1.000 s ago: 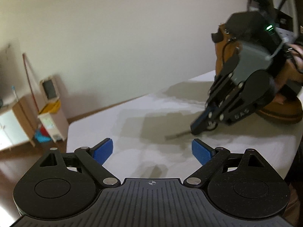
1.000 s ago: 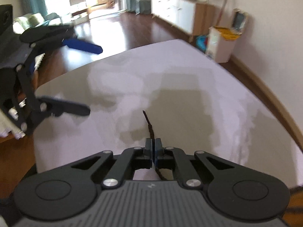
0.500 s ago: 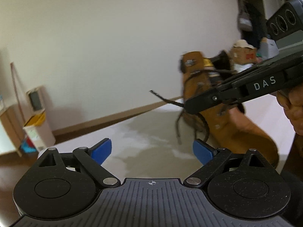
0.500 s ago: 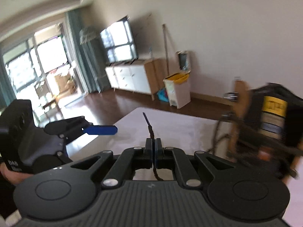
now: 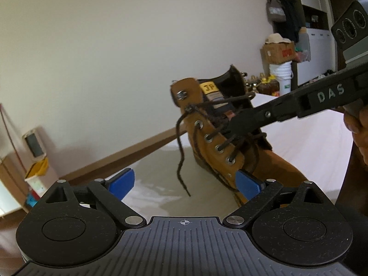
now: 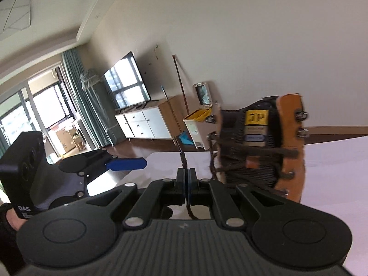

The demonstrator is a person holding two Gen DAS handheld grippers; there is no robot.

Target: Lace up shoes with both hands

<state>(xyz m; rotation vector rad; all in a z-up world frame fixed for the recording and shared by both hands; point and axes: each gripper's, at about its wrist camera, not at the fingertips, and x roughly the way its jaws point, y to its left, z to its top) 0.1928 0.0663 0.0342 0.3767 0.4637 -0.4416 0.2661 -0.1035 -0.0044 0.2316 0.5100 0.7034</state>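
- The tan lace-up boot (image 5: 232, 147) is stood upright on the white table (image 5: 306, 142), near its far edge by the wall; the toe is directed toward the near right side of the left wrist view.
- The right gripper (image 6: 185, 179) is seen with its jaws pressed together on the dark lace end (image 6: 183, 158); the stiff tip projects beyond the pads.
- In the left wrist view the right gripper (image 5: 234, 127) is laid across the boot's eyelet rows, touching or just above the crossed laces; contact cannot be confirmed.
- The left gripper (image 5: 184, 182) is held with its blue pads wide apart and nothing between them.
- A second loose lace (image 5: 180, 158) is hung from the upper hook on the boot's wall-facing side, its long axis near vertical, its tip trailing toward the table.
- That lace lies straight ahead of the left gripper, between the lines of its pads but beyond them; the left hand is judged the nearer one for taking it.
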